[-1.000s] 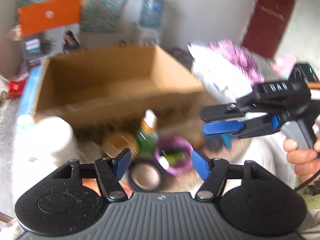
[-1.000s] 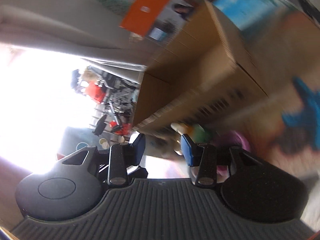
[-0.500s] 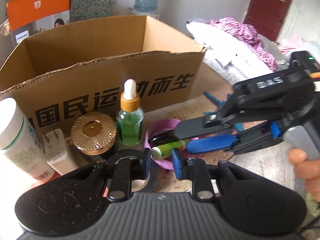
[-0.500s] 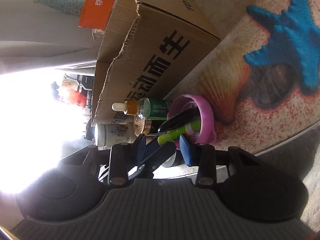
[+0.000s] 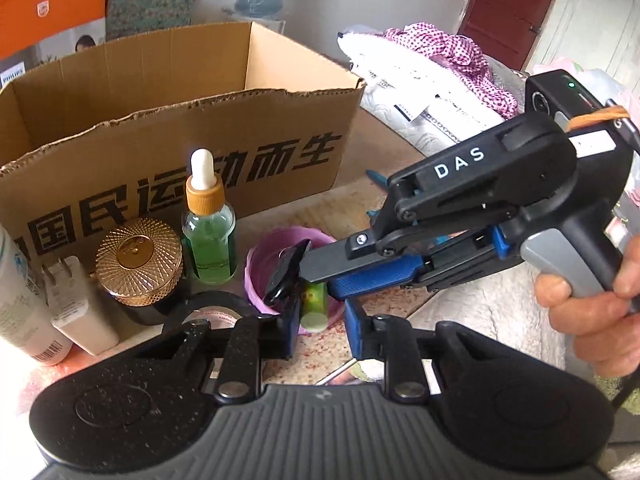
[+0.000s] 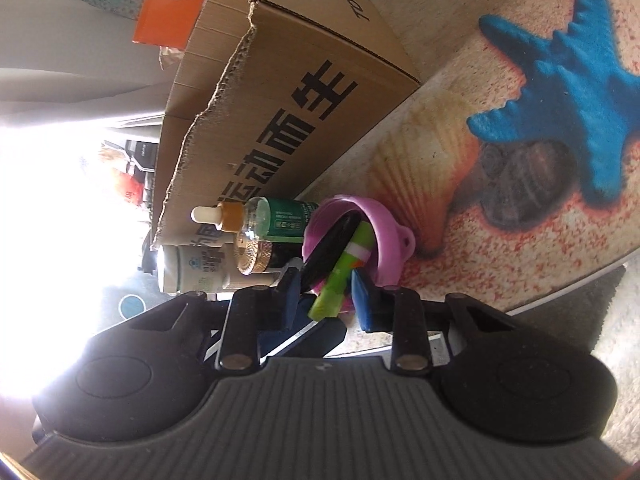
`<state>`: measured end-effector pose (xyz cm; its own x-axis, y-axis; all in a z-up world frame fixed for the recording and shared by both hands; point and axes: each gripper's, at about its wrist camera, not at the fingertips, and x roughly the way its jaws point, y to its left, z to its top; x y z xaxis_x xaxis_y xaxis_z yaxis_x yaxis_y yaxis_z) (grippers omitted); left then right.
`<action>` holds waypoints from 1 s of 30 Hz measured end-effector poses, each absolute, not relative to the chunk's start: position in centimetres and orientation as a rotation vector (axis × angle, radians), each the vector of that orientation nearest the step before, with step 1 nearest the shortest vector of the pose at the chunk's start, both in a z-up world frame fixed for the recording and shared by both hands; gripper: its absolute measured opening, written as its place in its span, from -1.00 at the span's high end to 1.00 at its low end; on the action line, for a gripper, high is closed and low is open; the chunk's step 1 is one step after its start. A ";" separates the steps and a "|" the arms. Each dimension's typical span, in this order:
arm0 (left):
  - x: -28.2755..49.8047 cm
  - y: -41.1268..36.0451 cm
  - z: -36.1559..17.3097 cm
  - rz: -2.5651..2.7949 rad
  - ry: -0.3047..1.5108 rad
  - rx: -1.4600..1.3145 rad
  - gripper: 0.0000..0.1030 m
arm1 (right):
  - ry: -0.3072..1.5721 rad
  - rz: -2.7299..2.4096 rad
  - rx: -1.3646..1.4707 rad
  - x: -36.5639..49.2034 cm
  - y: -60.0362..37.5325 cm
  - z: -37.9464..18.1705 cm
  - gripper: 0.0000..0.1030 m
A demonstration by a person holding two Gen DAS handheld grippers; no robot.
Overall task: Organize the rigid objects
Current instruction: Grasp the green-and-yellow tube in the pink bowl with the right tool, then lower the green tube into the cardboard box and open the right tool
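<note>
Both tongs [image 5: 320,330] now nearer cup [image 5: 256,264]

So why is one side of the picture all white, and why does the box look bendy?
Right wrist view: daylight floods the left side, washing it out past the cardboard box; the starfish mat is well lit and sharp. Left wrist view: even light, no glare; the fisheye lens bows the box's edges, and the dropper bottle is crisp.
</note>
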<state>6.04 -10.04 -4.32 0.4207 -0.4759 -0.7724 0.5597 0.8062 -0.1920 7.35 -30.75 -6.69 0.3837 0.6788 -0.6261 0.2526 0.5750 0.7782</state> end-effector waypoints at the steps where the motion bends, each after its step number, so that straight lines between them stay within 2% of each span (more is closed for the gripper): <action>1: 6.2 -10.1 -4.4 -0.650 0.939 0.097 0.53 | 1.193 0.331 0.961 7.5 -30.7 -6.7 0.51; 8: 7.1 -10.8 -4.8 -0.646 0.990 0.091 0.54 | 1.247 0.323 0.930 8.5 -30.1 -7.3 0.56; 14: 7.2 -11.2 -4.8 -0.654 0.980 0.098 0.58 | 1.215 0.319 0.924 8.4 -30.1 -7.3 0.69; 19: 6.7 -11.1 -3.6 -0.663 0.951 0.093 0.57 | 1.160 0.333 0.916 7.4 -30.0 -6.0 0.70; 30: 6.7 -7.4 4.7 -0.599 0.730 0.054 0.57 | 0.938 0.504 0.700 9.2 -26.4 4.3 0.72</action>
